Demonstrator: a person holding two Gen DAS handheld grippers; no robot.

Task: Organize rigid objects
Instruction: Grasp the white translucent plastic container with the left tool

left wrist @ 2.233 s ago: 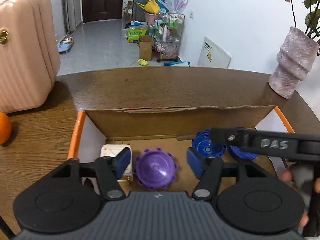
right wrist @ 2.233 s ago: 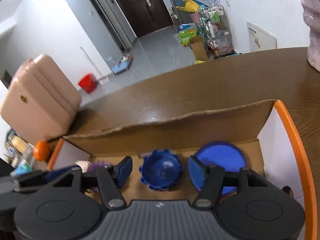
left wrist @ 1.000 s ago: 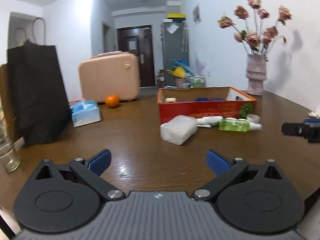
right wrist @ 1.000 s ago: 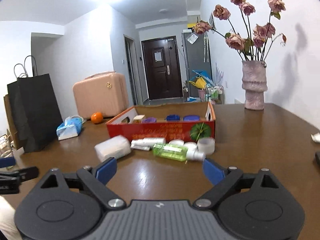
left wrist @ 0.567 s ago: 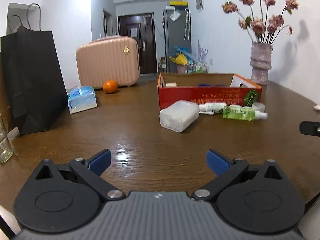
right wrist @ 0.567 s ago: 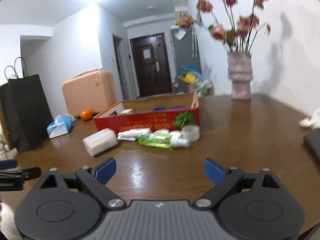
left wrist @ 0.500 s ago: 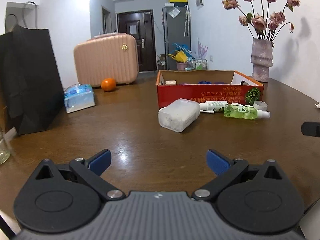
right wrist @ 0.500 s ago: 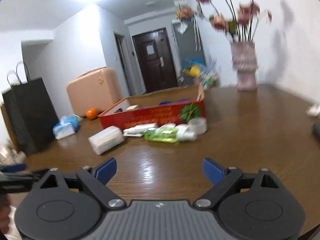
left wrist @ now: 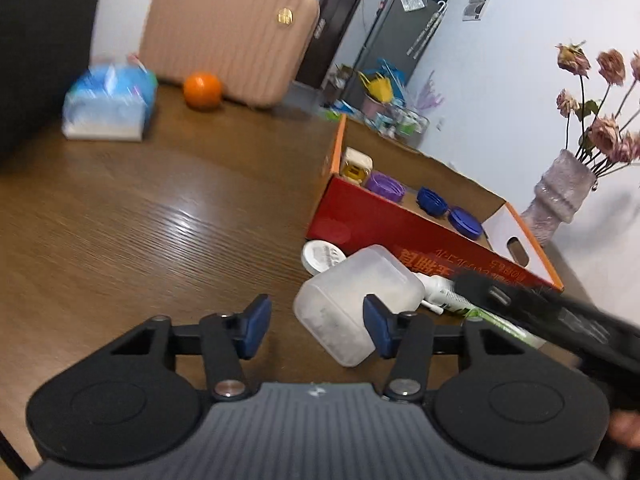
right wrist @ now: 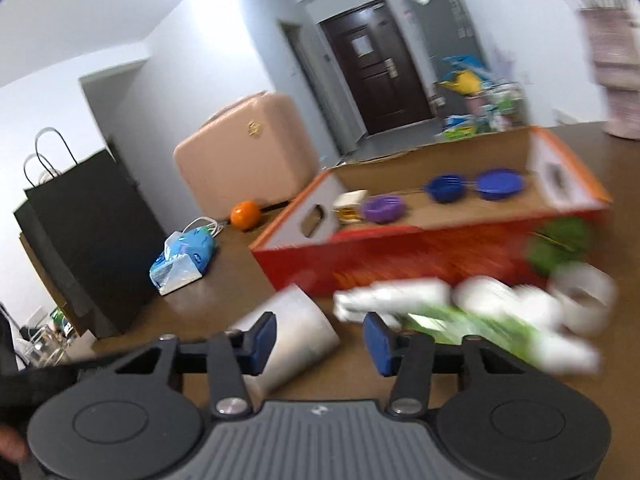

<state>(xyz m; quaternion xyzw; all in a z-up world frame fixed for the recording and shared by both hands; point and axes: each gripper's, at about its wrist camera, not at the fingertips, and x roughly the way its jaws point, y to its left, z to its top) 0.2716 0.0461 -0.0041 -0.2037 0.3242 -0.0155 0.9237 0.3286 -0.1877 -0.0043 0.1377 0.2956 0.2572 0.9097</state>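
Left gripper (left wrist: 316,326): sitting at lower centre of the left wrist view, its jaws having just been closing to a partly open gap; nothing is being pinched, and the right blue pad is overlapping the frosted plastic container (left wrist: 356,302) in the picture, contact unclear.
Right gripper (right wrist: 320,338): occupying lower centre of the right wrist view, jaws likewise having just been narrowing and standing partly open; nothing is lying between the pads.
Frosted plastic container: lying tilted on the wooden table (left wrist: 140,216), just in front of the red box (left wrist: 400,236), at centre of the left view.
Red box: sitting right of centre, holding a white block (left wrist: 356,164), a purple cap (left wrist: 386,186), a blue cap (left wrist: 432,201) and a blue lid (left wrist: 464,222) in a row along its far wall.
Loose items: a white tube (left wrist: 438,288), a green bottle (right wrist: 480,326) and a tape roll (right wrist: 582,300) are lying along the box's front, heavily blurred in the right view.
Background: a pink suitcase (left wrist: 228,32), an orange (left wrist: 202,90), a tissue pack (left wrist: 108,106) and a vase (left wrist: 558,196) are standing farther back.
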